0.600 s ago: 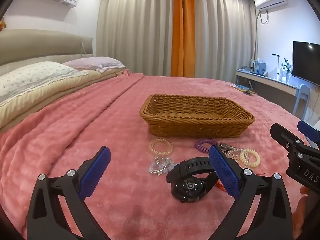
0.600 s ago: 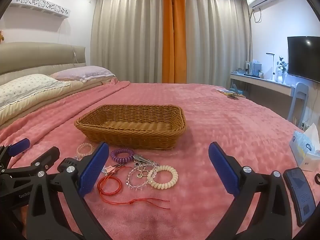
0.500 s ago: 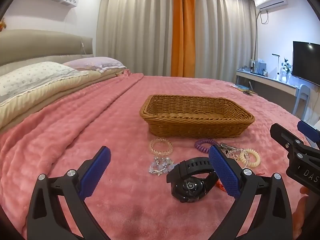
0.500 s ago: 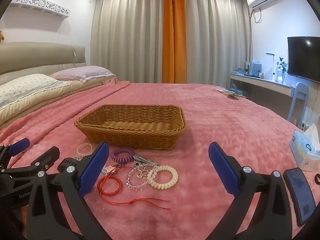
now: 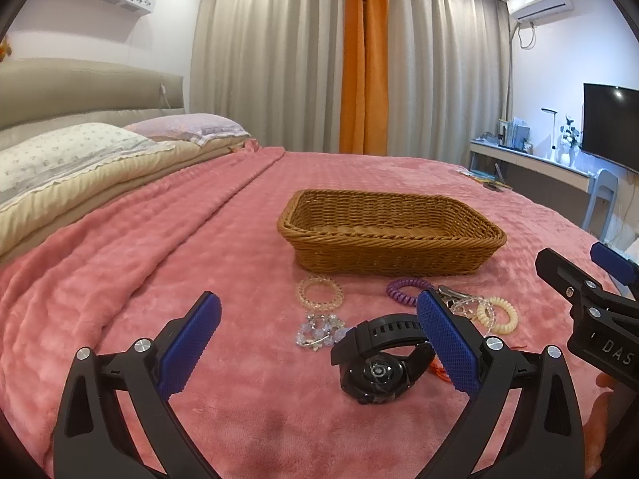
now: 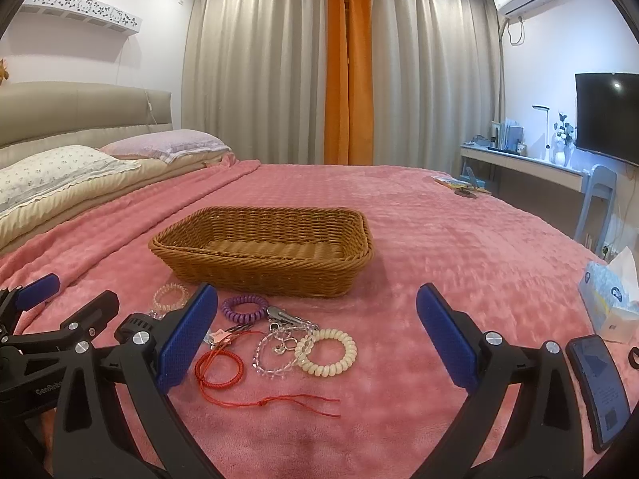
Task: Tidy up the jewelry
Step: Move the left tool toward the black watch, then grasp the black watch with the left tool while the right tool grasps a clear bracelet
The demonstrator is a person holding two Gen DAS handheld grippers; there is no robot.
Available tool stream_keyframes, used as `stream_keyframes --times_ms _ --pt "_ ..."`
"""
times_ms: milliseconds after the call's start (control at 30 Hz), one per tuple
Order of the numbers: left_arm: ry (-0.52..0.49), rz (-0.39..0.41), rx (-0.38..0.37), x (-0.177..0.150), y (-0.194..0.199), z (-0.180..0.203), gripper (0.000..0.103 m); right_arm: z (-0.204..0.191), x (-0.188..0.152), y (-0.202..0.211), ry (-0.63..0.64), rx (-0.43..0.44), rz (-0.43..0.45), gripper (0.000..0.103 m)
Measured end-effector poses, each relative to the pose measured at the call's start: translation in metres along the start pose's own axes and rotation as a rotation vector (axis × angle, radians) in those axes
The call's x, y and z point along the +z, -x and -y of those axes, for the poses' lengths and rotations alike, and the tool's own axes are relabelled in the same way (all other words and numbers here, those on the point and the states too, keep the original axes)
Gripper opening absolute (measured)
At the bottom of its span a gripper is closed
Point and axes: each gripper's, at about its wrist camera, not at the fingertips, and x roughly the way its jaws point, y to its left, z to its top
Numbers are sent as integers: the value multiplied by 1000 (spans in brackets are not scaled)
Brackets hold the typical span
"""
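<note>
The room was a bedroom, and a soft pink blanket (image 5: pixel 167 263) covered the big bed. A brown woven basket (image 6: pixel 261 253) sat on it, far ahead of both tools, and looked to have nothing in it.

The left gripper (image 5: pixel 319 343) was spread wide and held nothing. A black watch (image 5: pixel 379 363) lay just inside its right finger, and a clear bead bracelet (image 5: pixel 319 329) lay between the jaws, a bit farther out. A peach ring bracelet (image 5: pixel 319 293) lay past that, near the basket.

The right gripper (image 6: pixel 315 343) was wide apart too, with nothing in it. Between its jaws lay a cream coil band (image 6: pixel 325 346), a thin clear bracelet (image 6: pixel 275 349) touching it, a red string bracelet (image 6: pixel 219 367) by the left finger, and a purple coil band (image 6: pixel 243 306) farther out.

The small things lay close and partly on top of each other, so a grab could lift two at once or drag one along. The long red string could catch on a finger. The fluffy blanket might let thin pieces sink and slip out. The two tools were near each other and could bump.

A phone (image 6: pixel 597 383) lay just outside the right finger, and a tissue pack (image 6: pixel 611 299) sat farther right.
</note>
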Motion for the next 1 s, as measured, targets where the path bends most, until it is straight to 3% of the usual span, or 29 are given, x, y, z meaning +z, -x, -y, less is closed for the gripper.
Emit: stream_keyframes --times_ms 267,433,500,600,833,1000 --pt "-3 -102 -178 3 1 -24 95 9 1 -6 -32 6 -33 95" --pt "-142 -177 -145 -4 -9 -20 94 10 1 -10 -30 -15 -62 95" --pt "-148 -247 -153 -5 -14 -19 88 11 1 -10 -24 -21 -77 92" --pt "-172 -282 -157 -7 -21 -11 78 17 1 -12 -16 -22 -118 82" --pt "-179 -290 -157 -6 -41 -1 60 59 -3 -32 -49 -55 -252 59" --pt "-159 -324 -175 -7 -55 1 32 79 -15 -54 -127 33 -373 48"
